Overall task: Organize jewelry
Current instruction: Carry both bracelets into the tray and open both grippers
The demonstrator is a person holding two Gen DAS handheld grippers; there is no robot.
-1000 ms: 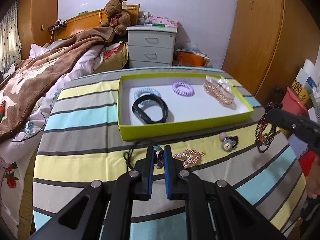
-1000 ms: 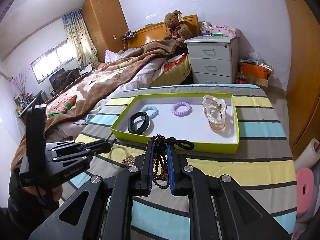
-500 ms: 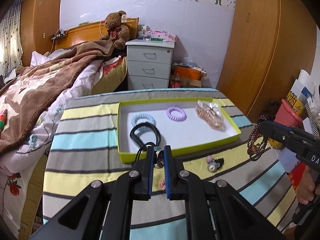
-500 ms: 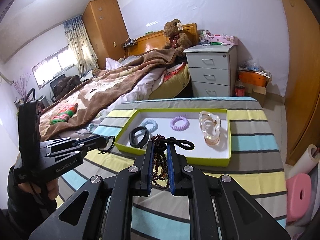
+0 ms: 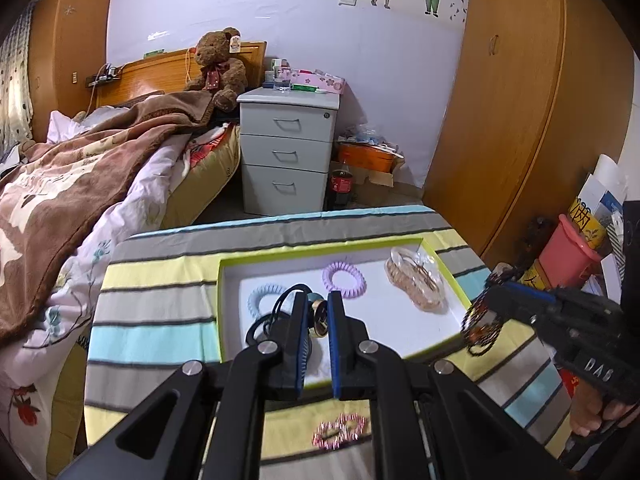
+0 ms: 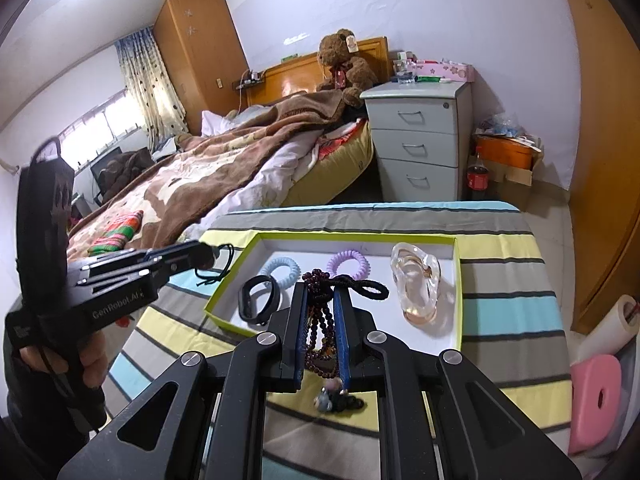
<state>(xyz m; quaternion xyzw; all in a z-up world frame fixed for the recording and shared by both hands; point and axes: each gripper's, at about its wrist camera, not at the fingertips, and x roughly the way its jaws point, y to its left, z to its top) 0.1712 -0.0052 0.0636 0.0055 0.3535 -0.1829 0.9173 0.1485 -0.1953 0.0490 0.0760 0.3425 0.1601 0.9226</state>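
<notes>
Jewelry split three ways: some already in green-rimmed white-floored shallow cardboard tray [image 5: 460, 298] on striped tablecloth [image 5: 160, 336], two pieces in the air, two left on cloth. Inside tray: pale blue spiral coil hair tie [image 6: 281, 269], lilac spiral coil hair tie [image 5: 344, 274], clear amber-tinted plastic claw clip [image 6: 416, 284], black band bracelet [image 6: 259, 304]. Left gripper [image 5: 317, 316] clamped on small round gold-rimmed pendant on thin black cord [image 5: 319, 314], held above tray's near-left part; cord loops hanging loose beside the jaws. Right gripper [image 6: 320, 316] clamped on dark maroon bead strand with black cord loop [image 6: 320, 322], held over tray's near rim, beads dangling between and below the jaws. Left on cloth near front edge: pink sparkly twisted hair clip [image 5: 339, 432] and small grey-and-black charm piece [image 6: 336, 398], type not clear. Handling guess: all light; bead strand floppy, swings, best pinched near the knot; pendant hard, smooth, likely slippery, cord thin and snag-prone; claw clip rigid, probably brittle, grab across its body; coil ties springy, easy by the ring. Readable writing: "GenRobot.AI" on left gripper body in right wrist view, "DAS" on right gripper body in left wrist view; red bottle label by drawers too small to read.
</notes>
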